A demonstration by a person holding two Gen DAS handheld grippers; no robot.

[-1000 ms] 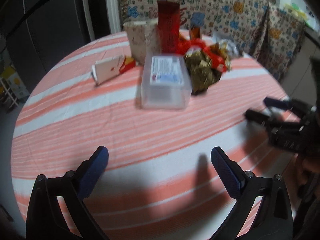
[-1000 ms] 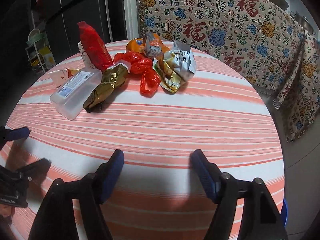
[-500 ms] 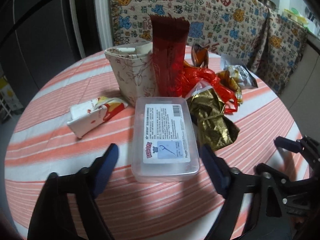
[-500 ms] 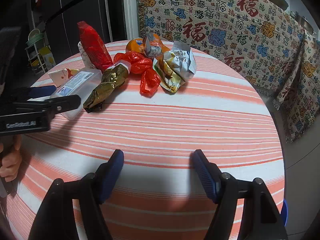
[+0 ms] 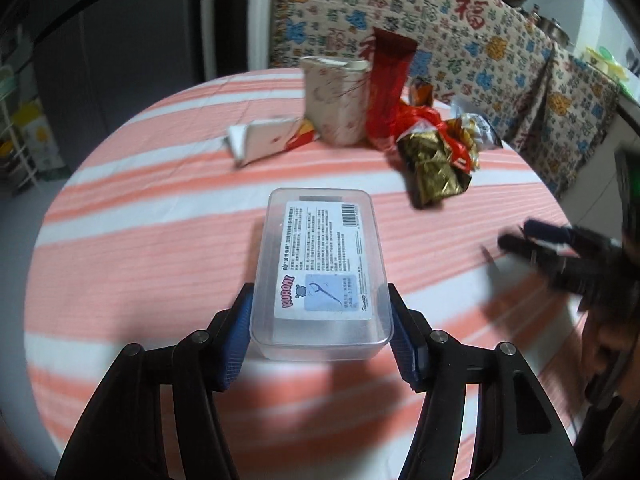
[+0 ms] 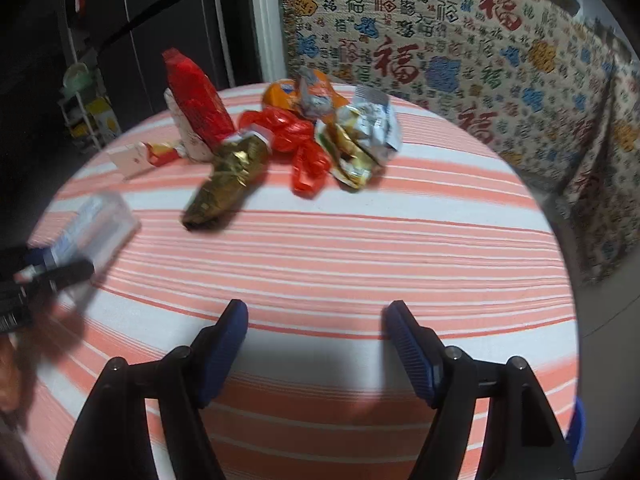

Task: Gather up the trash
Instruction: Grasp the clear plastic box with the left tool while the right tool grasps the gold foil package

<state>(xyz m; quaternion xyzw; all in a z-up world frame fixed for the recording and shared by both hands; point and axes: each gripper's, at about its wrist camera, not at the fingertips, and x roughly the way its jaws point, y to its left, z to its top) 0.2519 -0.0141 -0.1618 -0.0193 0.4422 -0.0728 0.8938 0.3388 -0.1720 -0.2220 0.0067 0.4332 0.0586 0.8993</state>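
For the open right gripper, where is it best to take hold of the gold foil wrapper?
Probably grip the gold foil wrapper across its narrow width near the middle, coming from above. It lies flat and elongated on the tablecloth, its near end clear of the red wrapper.

The right gripper (image 6: pixel 316 320) hangs open above the striped tablecloth (image 6: pixel 360 248); wrappers (image 6: pixel 304 140) lie far ahead, and a clear box (image 6: pixel 100 220) sits at left.

Desk: round desk (image 6: pixel 400 248) with an orange-and-white striped cloth.
On it: crinkly gold wrapper (image 6: pixel 228 184), red plastic bag (image 6: pixel 296 144), silver foil packet (image 6: pixel 364 136).
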